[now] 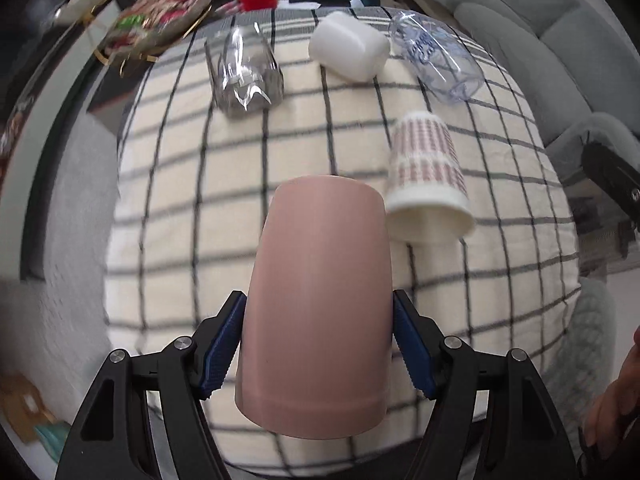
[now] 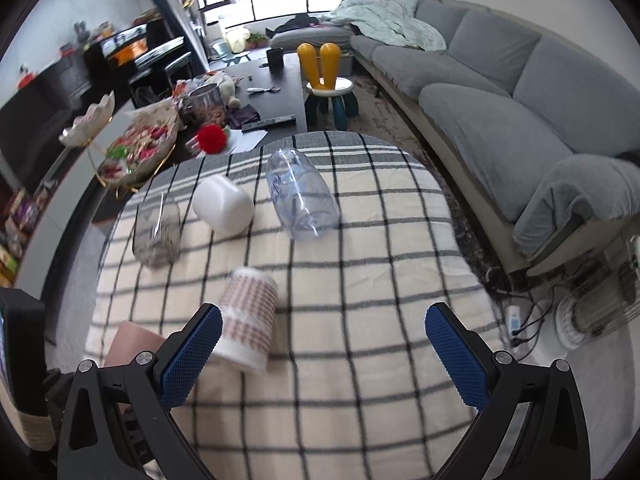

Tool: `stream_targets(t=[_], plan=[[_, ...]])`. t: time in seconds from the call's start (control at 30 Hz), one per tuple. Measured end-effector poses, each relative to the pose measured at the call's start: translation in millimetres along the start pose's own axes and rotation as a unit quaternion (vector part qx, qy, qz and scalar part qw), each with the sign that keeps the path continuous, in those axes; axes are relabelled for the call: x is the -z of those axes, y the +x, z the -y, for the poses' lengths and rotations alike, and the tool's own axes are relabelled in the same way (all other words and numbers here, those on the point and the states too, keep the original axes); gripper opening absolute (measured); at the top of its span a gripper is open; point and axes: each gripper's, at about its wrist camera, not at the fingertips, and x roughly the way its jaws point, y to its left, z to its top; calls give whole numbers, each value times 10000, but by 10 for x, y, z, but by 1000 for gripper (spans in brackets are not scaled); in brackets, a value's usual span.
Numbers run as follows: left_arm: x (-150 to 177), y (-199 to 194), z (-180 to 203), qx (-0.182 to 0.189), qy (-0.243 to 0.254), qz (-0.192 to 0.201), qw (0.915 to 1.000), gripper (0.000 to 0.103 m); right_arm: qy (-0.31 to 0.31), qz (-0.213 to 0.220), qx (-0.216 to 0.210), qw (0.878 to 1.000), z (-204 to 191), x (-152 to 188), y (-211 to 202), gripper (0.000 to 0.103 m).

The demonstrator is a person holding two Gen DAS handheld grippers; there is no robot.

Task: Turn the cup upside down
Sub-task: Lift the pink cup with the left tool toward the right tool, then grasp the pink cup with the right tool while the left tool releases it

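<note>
My left gripper (image 1: 318, 312) is shut on a pink cup (image 1: 320, 300), its blue pads pressing both sides. The cup is held above the checked cloth (image 1: 192, 216), closed base pointing away, rim toward the camera. The pink cup also shows at the lower left of the right wrist view (image 2: 128, 344). My right gripper (image 2: 324, 322) is open and empty over the cloth. A white cup with a red pattern (image 1: 428, 176) stands upside down just right of the pink cup; it also shows in the right wrist view (image 2: 250, 320).
Farther back on the cloth stand a clear glass (image 1: 246, 72), a white cup (image 1: 350, 46) and a clear plastic cup with blue print (image 1: 436, 56), all upside down. A cluttered dark table (image 2: 276, 100) lies beyond, a grey sofa (image 2: 500, 112) to the right.
</note>
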Motion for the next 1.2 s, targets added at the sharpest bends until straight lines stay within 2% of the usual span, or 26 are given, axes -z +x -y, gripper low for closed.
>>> stream_targets(t=[0.1, 0.27, 0.57, 0.87, 0.9, 0.93, 0.97, 1.2], plan=[[204, 2, 108, 151, -169, 53, 9997, 71, -42, -36, 112, 9999, 120, 136, -93, 102], [368, 44, 367, 40, -92, 217, 9997, 71, -7, -130, 274, 9995, 354, 342, -144, 102], [460, 227, 595, 17, 26, 178, 9998, 71, 179, -342, 377, 9985, 695, 583, -47, 102], [513, 308, 673, -69, 85, 86, 9999, 72, 244, -394, 392, 9982, 767, 644, -13, 102], [512, 306, 682, -94, 99, 82, 9999, 75, 238, -403, 389, 9981, 771, 645, -13, 102], [520, 286, 672, -109, 97, 92, 9999, 86, 234, -405, 388, 9981, 768, 641, -18, 102], [521, 260, 671, -111, 82, 125, 9998, 90, 237, -399, 385, 9982, 766, 640, -17, 102], [590, -17, 592, -25, 64, 144, 9999, 96, 251, -425, 280, 9984, 665, 567, -173, 102]])
